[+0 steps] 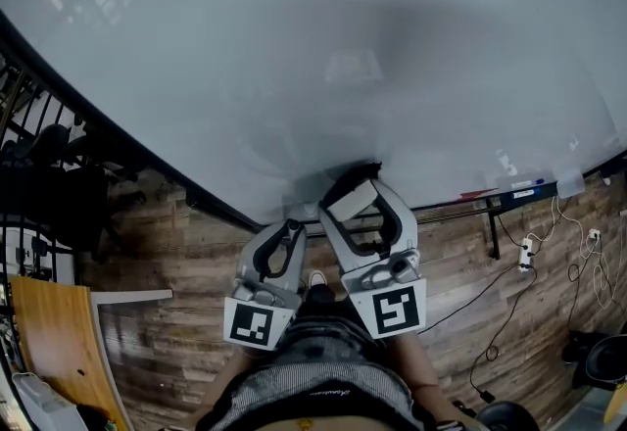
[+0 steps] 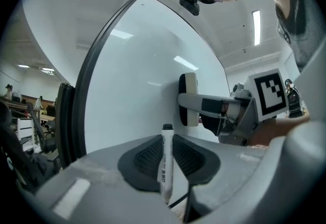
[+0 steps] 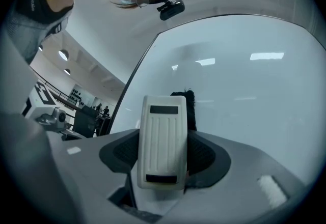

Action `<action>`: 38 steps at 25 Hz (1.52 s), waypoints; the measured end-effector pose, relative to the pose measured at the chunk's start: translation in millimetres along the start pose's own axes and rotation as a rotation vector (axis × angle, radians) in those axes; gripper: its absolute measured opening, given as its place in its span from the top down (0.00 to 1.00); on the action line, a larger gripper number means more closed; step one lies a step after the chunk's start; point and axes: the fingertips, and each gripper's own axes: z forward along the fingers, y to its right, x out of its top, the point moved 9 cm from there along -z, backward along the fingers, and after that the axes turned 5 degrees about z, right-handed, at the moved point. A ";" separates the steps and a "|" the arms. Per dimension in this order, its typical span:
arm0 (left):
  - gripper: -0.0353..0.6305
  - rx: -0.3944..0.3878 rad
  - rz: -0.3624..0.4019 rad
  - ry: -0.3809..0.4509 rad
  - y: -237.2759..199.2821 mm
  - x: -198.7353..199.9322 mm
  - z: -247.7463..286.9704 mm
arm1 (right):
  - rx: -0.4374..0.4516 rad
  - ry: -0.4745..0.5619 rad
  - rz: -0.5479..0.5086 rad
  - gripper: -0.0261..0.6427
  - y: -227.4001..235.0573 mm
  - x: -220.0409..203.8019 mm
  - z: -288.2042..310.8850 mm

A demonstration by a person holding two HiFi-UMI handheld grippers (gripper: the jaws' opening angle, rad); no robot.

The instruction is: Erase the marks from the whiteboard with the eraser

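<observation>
The right gripper [image 1: 361,186], jaws clamped on a white eraser [image 3: 162,141], presses it against the whiteboard [image 1: 294,47] near its lower edge, while beside it the left gripper [image 1: 289,225] pinches a black-capped marker [image 2: 166,162], print unreadable.

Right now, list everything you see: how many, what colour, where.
whiteboard: one, white, dark frame, fills the top of the head view
eraser: one, white with black felt, between the right gripper's jaws, by the board's lower edge
marker: one, white with black cap, between the left gripper's jaws
pens: a few, red and blue among them, along the board's bottom edge, right
power strip: one, white, on the wooden floor, right
left gripper: one, grey, shut on the marker
right gripper: one, grey, shut on the eraser
</observation>
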 end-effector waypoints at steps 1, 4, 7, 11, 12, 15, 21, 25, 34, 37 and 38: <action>0.84 0.003 0.001 0.002 -0.8 0.1 -1.6 | -0.004 -0.004 -0.001 0.57 0.0 -0.6 -0.1; 0.84 0.001 0.015 0.012 -1.7 1.3 -5.1 | -0.024 -0.034 0.001 0.57 -1.6 -5.5 -1.7; 0.84 -0.010 0.024 0.024 -1.5 3.1 -4.4 | -0.051 -0.061 0.008 0.57 -4.6 -12.4 -7.1; 0.84 -0.031 0.033 0.039 1.8 6.3 -1.2 | -0.084 -0.103 0.017 0.57 -10.7 -21.2 -19.7; 0.84 -0.037 0.037 0.042 3.2 7.4 -0.3 | -0.093 -0.108 0.021 0.57 -11.9 -22.9 -22.8; 0.84 -0.053 0.049 0.050 9.3 10.4 2.5 | -0.115 -0.120 0.036 0.57 -14.4 -26.2 -31.2; 0.84 -0.074 0.059 0.055 18.6 12.3 8.0 | -0.129 -0.167 0.057 0.57 -14.3 -31.2 -42.0; 0.84 -0.081 0.057 0.057 18.8 12.0 7.9 | -0.133 -0.188 0.058 0.57 -13.0 -31.9 -43.4; 0.84 -0.087 0.039 0.050 16.8 8.4 7.9 | -0.126 -0.188 0.063 0.57 -14.0 -31.8 -42.3; 0.84 -0.088 0.030 0.053 15.2 9.2 8.3 | -0.125 -0.187 0.060 0.57 -14.0 -31.0 -41.2; 0.84 -0.089 0.029 0.053 15.1 9.3 8.6 | -0.128 -0.185 0.062 0.57 -13.5 -30.6 -41.3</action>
